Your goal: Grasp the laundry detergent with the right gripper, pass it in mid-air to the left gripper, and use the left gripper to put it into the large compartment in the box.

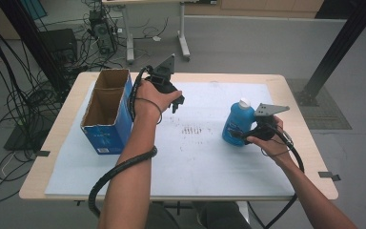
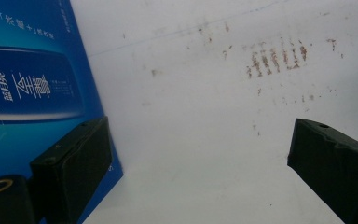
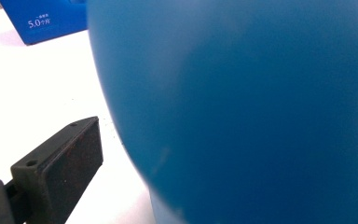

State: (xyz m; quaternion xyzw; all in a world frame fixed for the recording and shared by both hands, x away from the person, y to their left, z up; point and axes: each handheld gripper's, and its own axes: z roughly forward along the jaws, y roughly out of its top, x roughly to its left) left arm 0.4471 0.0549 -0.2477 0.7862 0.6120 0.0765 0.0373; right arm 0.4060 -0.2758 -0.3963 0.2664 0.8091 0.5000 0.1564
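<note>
I have the right gripper (image 1: 246, 135) at the blue bottle (image 1: 235, 123), which stands upright on the white mat (image 1: 209, 167) toward the desk's right edge, white cap (image 1: 244, 102) up, long axis vertical. One jaw is clear of the bottle's side in the right gripper view; I cannot tell whether the pair has closed. My left gripper (image 1: 177, 101) hovers, jaws wide apart, just beside the open blue carton (image 1: 106, 128) near the left edge. I judge the bottle isn't lifted yet; moving it to the carton remains.
</note>
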